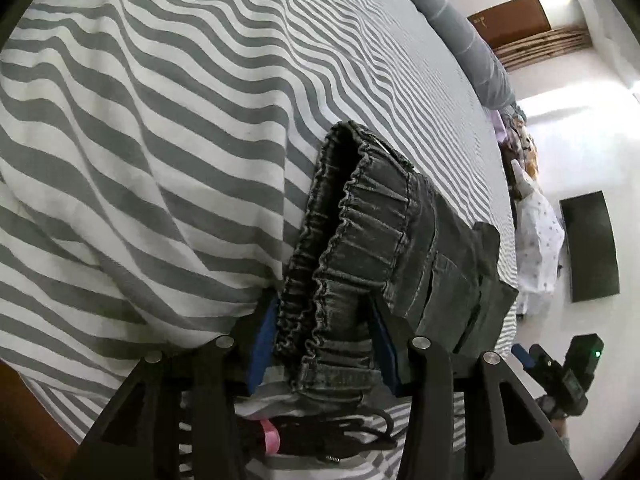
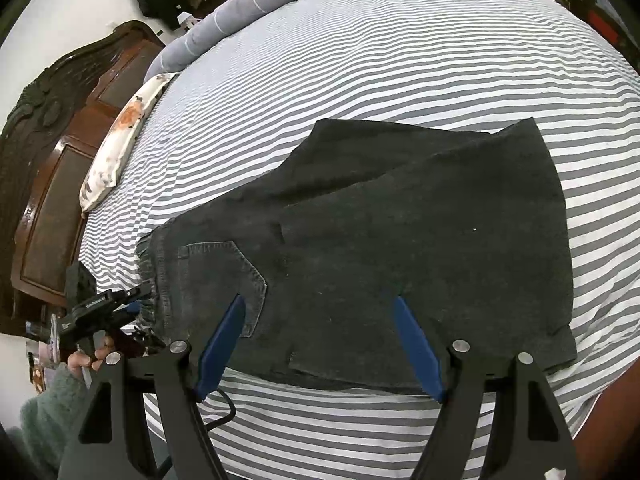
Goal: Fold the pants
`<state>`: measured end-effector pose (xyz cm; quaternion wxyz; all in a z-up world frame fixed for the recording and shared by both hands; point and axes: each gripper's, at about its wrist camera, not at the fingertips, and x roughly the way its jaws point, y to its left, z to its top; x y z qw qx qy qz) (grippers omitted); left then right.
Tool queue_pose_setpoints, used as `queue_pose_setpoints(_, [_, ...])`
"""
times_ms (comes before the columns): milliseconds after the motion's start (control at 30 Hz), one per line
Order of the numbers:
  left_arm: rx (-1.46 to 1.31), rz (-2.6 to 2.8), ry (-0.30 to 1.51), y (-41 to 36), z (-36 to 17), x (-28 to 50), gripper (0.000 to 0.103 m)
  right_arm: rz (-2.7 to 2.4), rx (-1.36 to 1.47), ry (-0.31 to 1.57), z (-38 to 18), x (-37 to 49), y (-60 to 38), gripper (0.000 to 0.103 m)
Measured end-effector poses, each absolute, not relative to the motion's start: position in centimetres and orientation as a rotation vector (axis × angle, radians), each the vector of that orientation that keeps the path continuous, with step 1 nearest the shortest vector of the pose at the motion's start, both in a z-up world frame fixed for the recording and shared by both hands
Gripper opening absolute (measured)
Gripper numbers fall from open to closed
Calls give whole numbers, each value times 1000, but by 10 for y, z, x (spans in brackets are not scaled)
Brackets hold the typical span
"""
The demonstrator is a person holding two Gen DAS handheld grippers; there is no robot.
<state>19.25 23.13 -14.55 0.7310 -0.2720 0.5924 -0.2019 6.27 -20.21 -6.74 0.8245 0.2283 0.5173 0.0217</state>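
Dark grey denim pants (image 2: pixel 400 240) lie folded on a striped bed, legs doubled over, a back pocket (image 2: pixel 224 280) at the left. My right gripper (image 2: pixel 320 304) is open, its blue fingers (image 2: pixel 224 336) resting on the near edge of the pants, holding nothing. In the left wrist view my left gripper (image 1: pixel 324 320) has its blue fingers on both sides of the gathered elastic waistband (image 1: pixel 352 232), with the fabric filling the gap. It also shows at the left of the right wrist view (image 2: pixel 100 304), at the waistband end. The right gripper shows small in the left wrist view (image 1: pixel 560 368).
The grey-and-white striped sheet (image 2: pixel 400 60) covers the bed. A rolled grey blanket (image 2: pixel 260 0) lies along the far side, a floral pillow (image 2: pixel 120 136) by the carved wooden headboard (image 2: pixel 48 160). Black drawstrings (image 1: pixel 340 436) hang below the waistband.
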Motion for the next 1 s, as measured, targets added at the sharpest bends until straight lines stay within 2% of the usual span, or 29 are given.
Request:
queue_pose_setpoints(67, [-598,-432,1299,227,-144,193,58,46,494,1103,-69,63,-201,74])
queue_pose_setpoints(133, [-549,-401,1297,216,-139,192,59,45,502,1099,-69,63,-202,74])
queue_pose_setpoints(167, [-500,-382,1286,210,-135,190,54,46,504,1093,-67,62,-202,74])
queue_pose_setpoints(200, [-453,-366,1279,205,-132,189,43,49,504,1085,-65,61,-202,74])
queue_pose_setpoints(233, [-432,-361,1271,203,-129,187,38,50,505,1074,-63,60,-203,74])
queue_pose_setpoints(267, [-422,-359,1261,203,-126,186,25,49,505,1064,-60,58,-205,74])
queue_pose_setpoints(300, [-420,-354,1249,204,-119,184,20,46,505,1058,-58,57,-206,74])
queue_pose_setpoints(367, [-428,-355,1241,203,-109,181,16,38,520,1039,-54,53,-213,74])
queue_pose_setpoints(767, [-358,-532,1133,121,-20,148,12,16,593,966,-44,27,-255,74])
queue_pose_setpoints(1000, [-347,-750,1100,15,24,132,12,-29,644,912,-36,0,-293,74])
